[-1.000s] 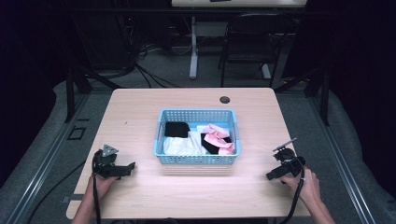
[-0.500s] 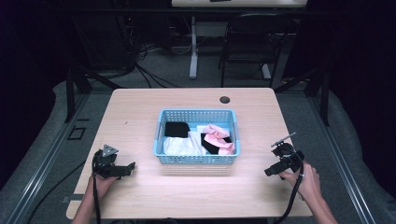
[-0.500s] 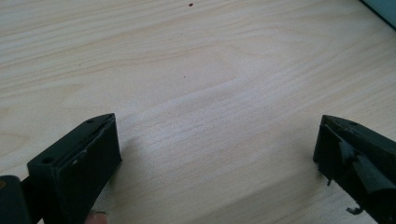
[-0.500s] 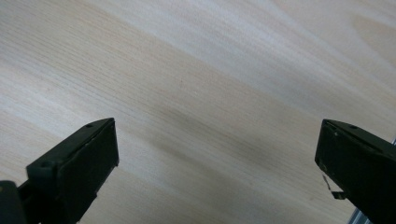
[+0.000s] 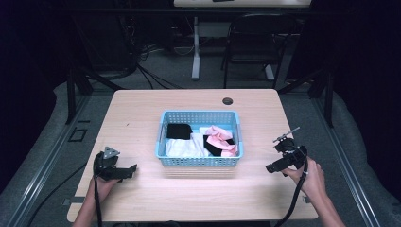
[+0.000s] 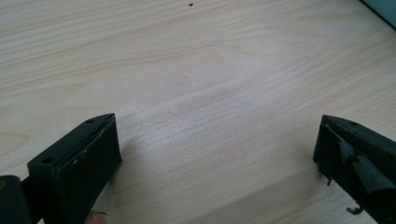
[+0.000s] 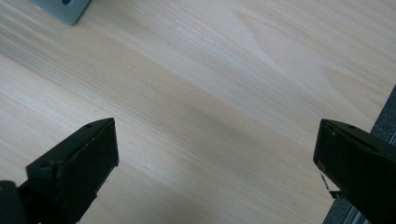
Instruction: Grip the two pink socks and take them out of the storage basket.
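Both grippers idle, nothing picked. Left gripper (image 5: 124,172) sits near the desk's (image 5: 142,118) front-left corner, jaws wide apart over bare wood. Right gripper (image 5: 273,166) is close to the right edge, jaws also spread, empty. Blue basket (image 5: 198,161) sits mid-desk, between them, holding folded cloths (image 5: 183,147), black, white and pink; probably socks or small towels, too small to tell. Looks like the approach step. Next: swing one gripper over the basket rim, drop onto a cloth, close.
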Demonstrator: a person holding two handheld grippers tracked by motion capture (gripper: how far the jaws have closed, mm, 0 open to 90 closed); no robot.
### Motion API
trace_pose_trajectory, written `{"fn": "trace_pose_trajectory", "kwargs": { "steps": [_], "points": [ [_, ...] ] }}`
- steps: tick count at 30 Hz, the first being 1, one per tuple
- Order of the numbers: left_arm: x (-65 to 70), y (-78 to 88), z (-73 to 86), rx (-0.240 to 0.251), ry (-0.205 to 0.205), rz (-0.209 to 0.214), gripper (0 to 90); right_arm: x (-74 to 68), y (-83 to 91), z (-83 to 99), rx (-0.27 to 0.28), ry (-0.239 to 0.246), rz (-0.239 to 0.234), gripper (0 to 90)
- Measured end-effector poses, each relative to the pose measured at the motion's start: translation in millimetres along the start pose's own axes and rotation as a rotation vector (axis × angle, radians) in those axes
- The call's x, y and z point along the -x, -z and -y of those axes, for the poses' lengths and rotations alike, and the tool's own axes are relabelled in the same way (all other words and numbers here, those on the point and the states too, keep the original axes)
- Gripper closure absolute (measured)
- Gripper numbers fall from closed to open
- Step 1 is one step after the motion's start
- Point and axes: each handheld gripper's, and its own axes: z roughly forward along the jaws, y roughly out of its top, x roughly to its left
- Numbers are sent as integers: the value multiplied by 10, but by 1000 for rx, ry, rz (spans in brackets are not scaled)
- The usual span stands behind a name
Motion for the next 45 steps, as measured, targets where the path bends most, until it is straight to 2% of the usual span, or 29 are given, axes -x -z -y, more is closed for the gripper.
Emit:
{"fn": "trace_pose_trajectory", "kwargs": {
  "steps": [4,8,9,12,13,15,16,23,32,45],
  "points": [
    [0,0,0,0,-1,0,6,-25,50,-24,34,-8,-4,0],
    [0,1,0,-1,0,0,6,-32,120,-75,19,23,-3,0],
    [-1,2,1,-2,-2,0,6,-46,132,-88,30,13,-6,0],
    [0,3,1,-2,-1,0,6,-71,186,-138,50,23,-15,0],
    [0,3,1,-2,-1,0,6,-75,196,-149,51,29,-4,0],
    [0,3,1,-2,-1,0,6,-91,202,-163,62,19,-20,0],
    [0,3,1,-1,-1,0,6,-97,239,-204,53,42,-7,0],
    [0,3,1,-2,-1,0,6,-148,329,-322,75,59,-9,0],
    [1,3,1,-1,0,0,6,-244,507,-561,105,102,-10,0],
    [1,2,2,-1,1,1,6,-425,577,-887,137,146,-32,0]
  ]
}}
